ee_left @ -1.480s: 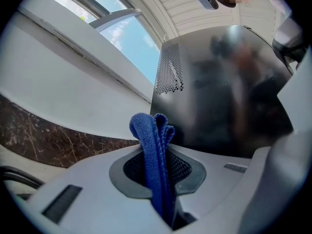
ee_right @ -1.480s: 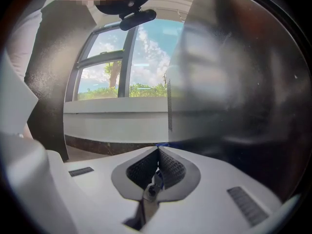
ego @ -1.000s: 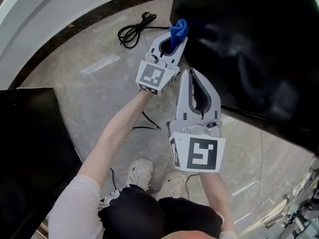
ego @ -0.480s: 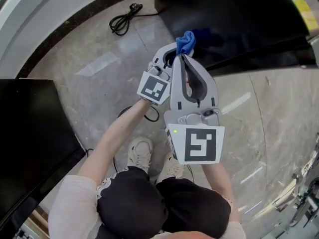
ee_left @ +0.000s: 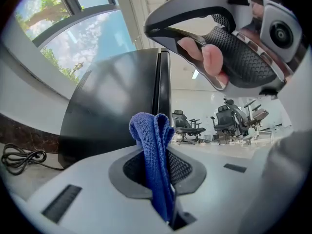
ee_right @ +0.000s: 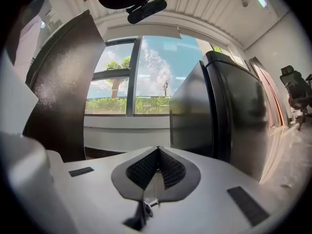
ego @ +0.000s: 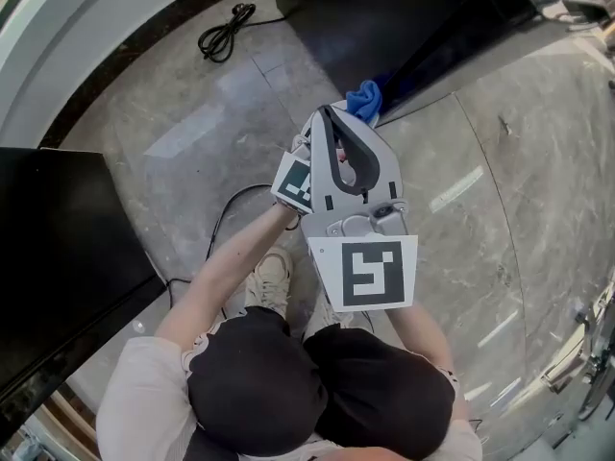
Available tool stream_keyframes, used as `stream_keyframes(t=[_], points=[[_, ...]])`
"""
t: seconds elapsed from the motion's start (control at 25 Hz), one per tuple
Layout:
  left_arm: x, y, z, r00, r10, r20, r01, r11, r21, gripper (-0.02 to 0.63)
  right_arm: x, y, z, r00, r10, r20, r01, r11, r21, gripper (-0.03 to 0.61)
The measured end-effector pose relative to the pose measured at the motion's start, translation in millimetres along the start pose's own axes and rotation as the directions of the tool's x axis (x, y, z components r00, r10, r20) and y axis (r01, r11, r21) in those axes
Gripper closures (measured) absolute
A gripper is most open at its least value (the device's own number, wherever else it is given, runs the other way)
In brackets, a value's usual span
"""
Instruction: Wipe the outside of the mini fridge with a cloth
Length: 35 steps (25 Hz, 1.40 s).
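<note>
The black mini fridge (ego: 404, 17) stands on the floor at the top of the head view, and its side and door edge (ee_left: 117, 101) show ahead in the left gripper view. My left gripper (ee_left: 157, 152) is shut on a blue cloth (ee_left: 155, 140), which bunches up above the jaws. In the head view the blue cloth (ego: 363, 99) sits just short of the fridge's lower corner. My right gripper (ego: 327, 115) lies across the left one and hides most of it; the left marker cube (ego: 293, 182) peeks out. The right gripper (ee_right: 157, 150) is shut on nothing, with the fridge (ee_right: 229, 111) to its right.
A coiled black power cord (ego: 226, 29) lies on the marble floor left of the fridge. A large dark object (ego: 58, 257) fills the left side. Office chairs (ee_left: 219, 121) stand far behind. The person's legs and shoes (ego: 274, 272) are below the grippers.
Both grippers have drawn back from the fridge, taking the cloth off its dark surface. The right gripper has slid over the left one. The head view has swung, so the fridge sits higher.
</note>
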<state>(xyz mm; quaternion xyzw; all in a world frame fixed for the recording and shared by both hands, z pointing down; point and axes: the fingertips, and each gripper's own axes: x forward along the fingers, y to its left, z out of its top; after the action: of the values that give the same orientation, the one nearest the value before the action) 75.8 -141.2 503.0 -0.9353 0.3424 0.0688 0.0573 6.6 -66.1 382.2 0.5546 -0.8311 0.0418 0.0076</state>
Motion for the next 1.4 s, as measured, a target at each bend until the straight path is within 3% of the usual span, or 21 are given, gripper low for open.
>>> stream_keyframes(t=[0.4,0.72,0.8,0.96,1.4], points=[[-4.3,-31.6,-6.5,0.997,-0.058,-0.056,0.062,0.996,0.068,0.557,-16.6,-13.3,0.0,0.999,-0.031,-0.01,0.031,0.999,0.01,0.568],[-7.4,-59.6,-10.5,0.989,-0.11,-0.099,0.124,0.981,0.15,0.557,-31.7,-21.1,-2.2,0.999,-0.036,-0.04,0.033,0.998,-0.058,0.568],[-8.1,-65.5,-9.5,0.989,-0.113,-0.096,0.123,0.986,0.108,0.557,-33.0,-21.2,0.0,0.999,-0.04,-0.032,0.038,0.997,-0.064,0.568],[-10.5,-70.2,-6.5,0.992,-0.095,-0.085,0.088,0.993,-0.082,0.557,-34.2,-25.8,1.7,0.998,-0.058,-0.024,0.056,0.996,-0.062,0.568],[-15.2,-34.1,7.3,0.999,-0.015,-0.05,0.009,0.994,-0.112,0.557,-29.8,-58.5,-16.2,0.989,-0.142,-0.042,0.138,0.987,-0.081,0.568]])
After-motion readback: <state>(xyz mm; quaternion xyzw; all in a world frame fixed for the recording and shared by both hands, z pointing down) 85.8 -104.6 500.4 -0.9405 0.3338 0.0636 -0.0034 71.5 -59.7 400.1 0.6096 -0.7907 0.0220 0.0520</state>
